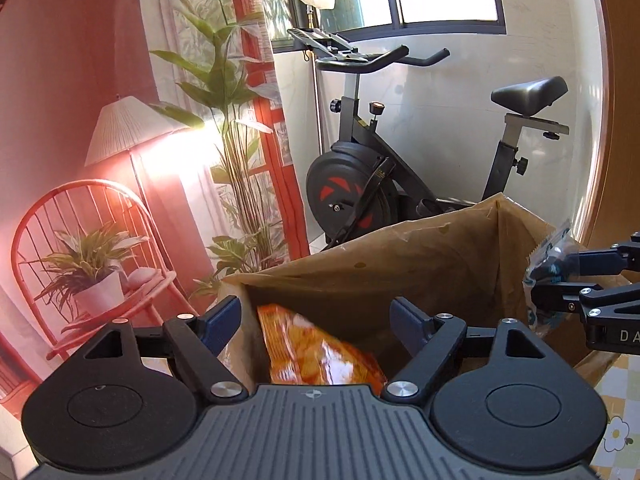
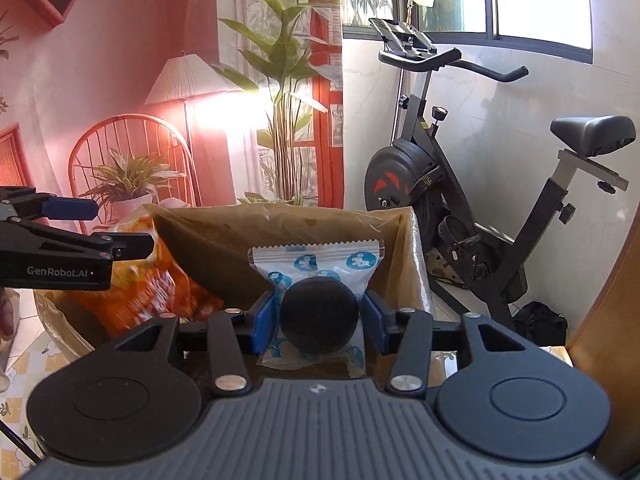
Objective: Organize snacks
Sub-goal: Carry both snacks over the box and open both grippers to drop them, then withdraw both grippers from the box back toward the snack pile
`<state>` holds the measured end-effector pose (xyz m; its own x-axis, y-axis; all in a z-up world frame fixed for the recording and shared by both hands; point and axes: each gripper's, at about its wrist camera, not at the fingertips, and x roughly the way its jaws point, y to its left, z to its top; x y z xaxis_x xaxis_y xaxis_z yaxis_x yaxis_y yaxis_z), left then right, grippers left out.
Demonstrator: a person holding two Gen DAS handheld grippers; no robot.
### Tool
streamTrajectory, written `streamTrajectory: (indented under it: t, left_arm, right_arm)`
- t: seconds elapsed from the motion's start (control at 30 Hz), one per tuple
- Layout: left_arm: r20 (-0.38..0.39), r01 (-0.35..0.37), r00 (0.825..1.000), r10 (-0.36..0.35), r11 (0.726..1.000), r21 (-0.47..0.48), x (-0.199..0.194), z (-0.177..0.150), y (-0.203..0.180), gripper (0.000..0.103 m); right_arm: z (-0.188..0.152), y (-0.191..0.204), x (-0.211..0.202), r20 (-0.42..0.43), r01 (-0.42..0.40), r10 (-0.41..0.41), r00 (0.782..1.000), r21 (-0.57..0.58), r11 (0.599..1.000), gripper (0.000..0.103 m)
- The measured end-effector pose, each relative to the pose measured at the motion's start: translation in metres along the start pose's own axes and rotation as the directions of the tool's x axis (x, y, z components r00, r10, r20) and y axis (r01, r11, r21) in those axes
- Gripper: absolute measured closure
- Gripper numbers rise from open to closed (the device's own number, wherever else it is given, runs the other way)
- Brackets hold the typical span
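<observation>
1. Over the open brown cardboard box point(image 2: 280, 240) lined with tan plastic film, both tools hang at the rim, the left gripper point(image 1: 318, 320) at the left side and the right gripper point(image 2: 318, 316) further right, near the box's right-hand corner.
2. The step in hand looks like dropping snacks into the box. To do it well, each packet should be fully past the rim and clear of the loose liner before the fingers part, so nothing catches on the edge or slides out onto the chequered tablecloth point(image 1: 624, 396).
3. The left gripper's jaws are spread wide and pinch nothing. The glossy orange snack bag point(image 1: 320, 356) lies below and between them, blurred, apparently already loose and inside the box against its left wall.
4. The right gripper's blue pads point(image 2: 264, 320) sit on either side of a clear zip pouch printed with blue figures point(image 2: 316, 264), which carries a dark round snack. The left pad seems to touch the pouch; on the right a narrow gap shows, so I cannot tell whether it is still pinched.
5. The pouch stands upright between the fingers, its serrated top toward the box's far wall, above the interior, not yet resting on the bottom.
</observation>
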<state>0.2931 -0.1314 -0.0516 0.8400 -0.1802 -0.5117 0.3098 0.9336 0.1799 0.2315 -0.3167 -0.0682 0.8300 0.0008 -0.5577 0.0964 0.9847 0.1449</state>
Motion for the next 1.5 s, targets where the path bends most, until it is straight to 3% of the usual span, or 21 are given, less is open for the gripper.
streamTrajectory:
  t: [0.07,0.17,0.5,0.57,0.93,1.17,1.5]
  left_arm:
    - [0.002,0.021,1.000,-0.021,0.998,-0.062,0.000,-0.004,0.012,0.017]
    - [0.015,0.042,0.999,-0.040,0.991,-0.130,-0.004,-0.007,0.023,0.017]
    - [0.071,0.049,0.997,-0.035,0.977,-0.210,-0.054,-0.030,0.036,0.017]
    - [0.073,0.045,0.997,-0.029,0.973,-0.225,-0.064,-0.035,0.040,0.017]
    - [0.091,0.020,0.996,0.006,0.959,-0.281,-0.115,-0.072,0.055,0.018]
    - [0.095,-0.002,0.995,0.031,0.955,-0.296,-0.133,-0.101,0.056,0.018]
    - [0.047,0.013,0.999,0.004,0.938,-0.346,-0.138,-0.156,0.058,0.018]
  right_arm:
    - [-0.002,-0.002,0.001,-0.001,-0.001,0.001,1.000,-0.004,1.000,0.038]
    - [-0.003,-0.004,-0.001,0.006,-0.011,0.011,1.000,-0.012,1.000,0.030]
    - [-0.018,0.001,-0.029,0.052,-0.081,0.083,0.995,-0.034,0.996,0.025]
    - [-0.023,0.002,-0.038,0.081,-0.109,0.112,0.990,-0.038,0.993,0.016]
    - [-0.054,0.010,-0.088,0.183,-0.153,0.160,0.970,-0.049,0.987,0.006]
    - [-0.081,0.018,-0.103,0.158,-0.190,0.197,0.967,-0.062,0.980,0.006]
    - [-0.131,0.019,-0.108,0.075,-0.192,0.194,0.978,-0.035,0.981,0.004]
